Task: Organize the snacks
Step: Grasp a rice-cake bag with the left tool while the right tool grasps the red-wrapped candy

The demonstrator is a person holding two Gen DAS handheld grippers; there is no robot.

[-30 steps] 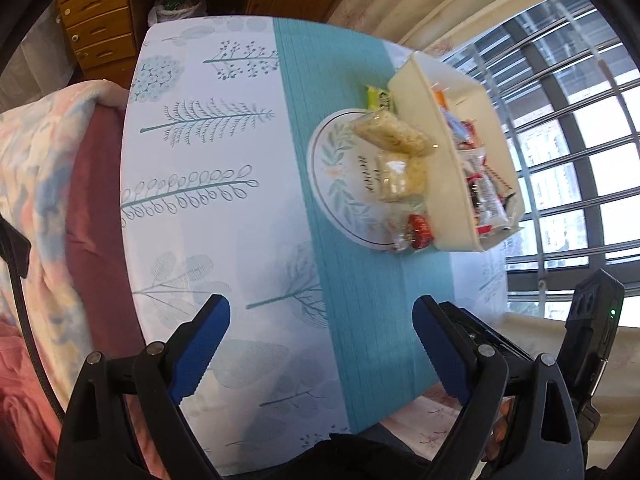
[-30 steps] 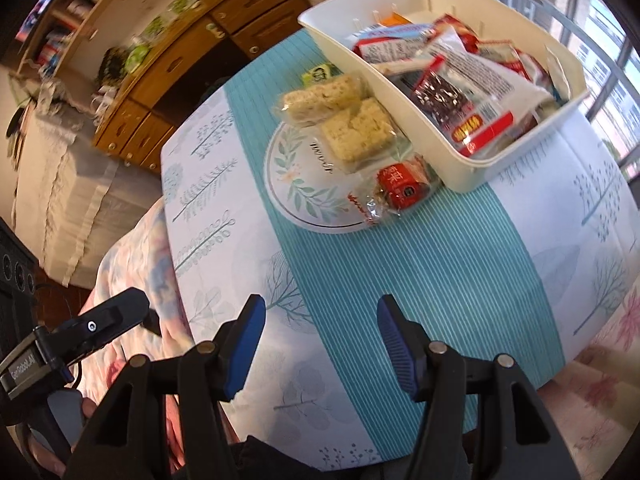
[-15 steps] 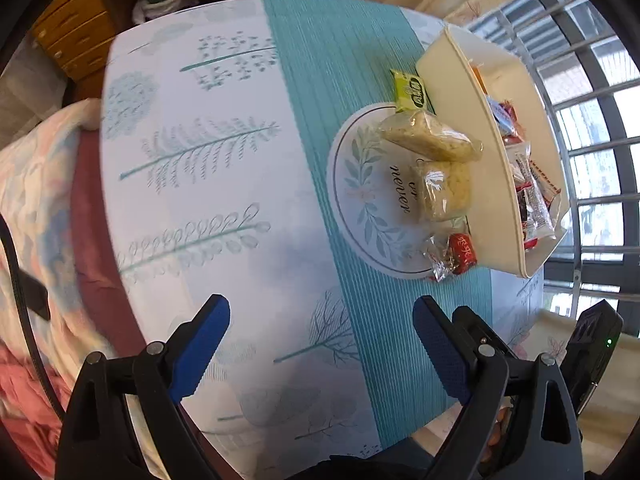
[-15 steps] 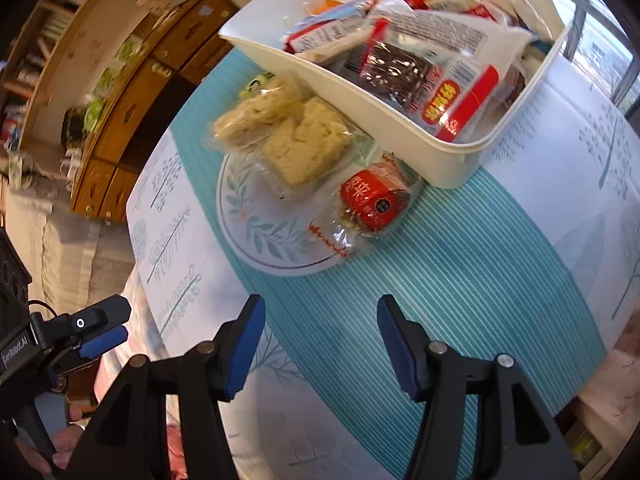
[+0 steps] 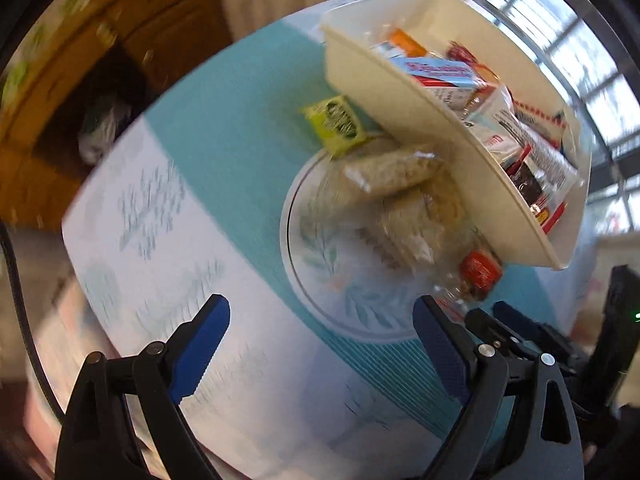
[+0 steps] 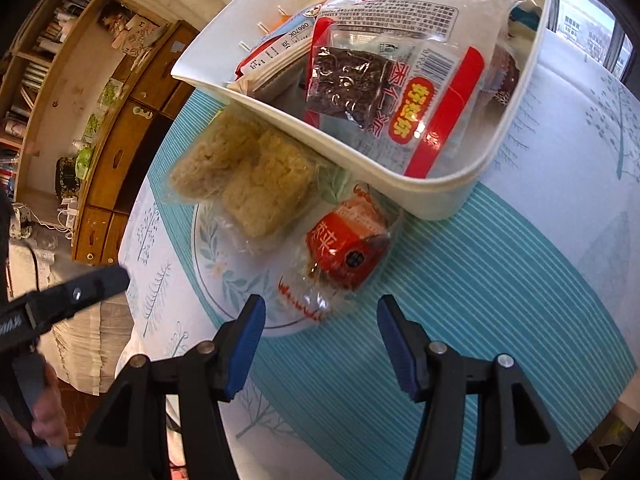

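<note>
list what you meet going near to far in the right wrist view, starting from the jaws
red-wrapped candy in clear plastic → pale crispy rice cake in clear wrap → cream plastic bin of packaged snacks

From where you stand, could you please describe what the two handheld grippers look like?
Both look alike. The left gripper and right gripper each have a black plastic frame with triangular cut-outs and silver pivot pins, and two fingers faced with ribbed blue pads. A thin black cable curves along the left wrist view's edge. Beside the left gripper, the other gripper's black body shows a small green light.
</note>
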